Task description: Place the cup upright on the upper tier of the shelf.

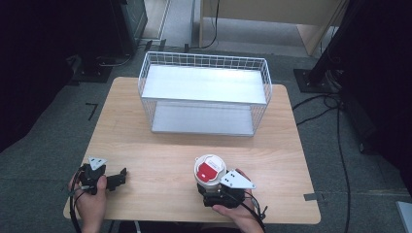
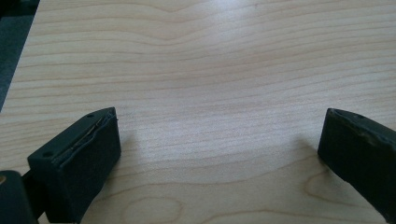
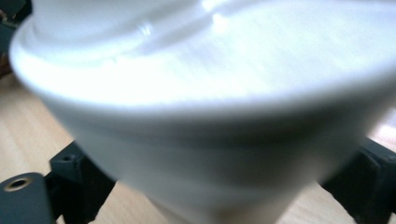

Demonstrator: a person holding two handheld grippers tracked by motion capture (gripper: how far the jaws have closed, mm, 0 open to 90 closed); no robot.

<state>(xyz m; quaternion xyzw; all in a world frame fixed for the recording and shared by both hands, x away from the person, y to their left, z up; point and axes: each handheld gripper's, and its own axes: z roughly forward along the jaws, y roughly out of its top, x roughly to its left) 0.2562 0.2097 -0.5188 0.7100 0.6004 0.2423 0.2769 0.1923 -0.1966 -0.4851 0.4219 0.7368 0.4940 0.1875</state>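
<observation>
Our right hand-held gripper [image 1: 212, 190] clamps the white cup [image 1: 209, 173]; left hand-held gripper [image 1: 118, 178] released. Its tapered wall could slip if we tilt.

A lab-like test space: a bare wooden table [image 1: 160, 160] on grey carpet [image 1: 43, 126], cables [image 1: 335, 126] and equipment stands [image 1: 318, 77] around.
</observation>
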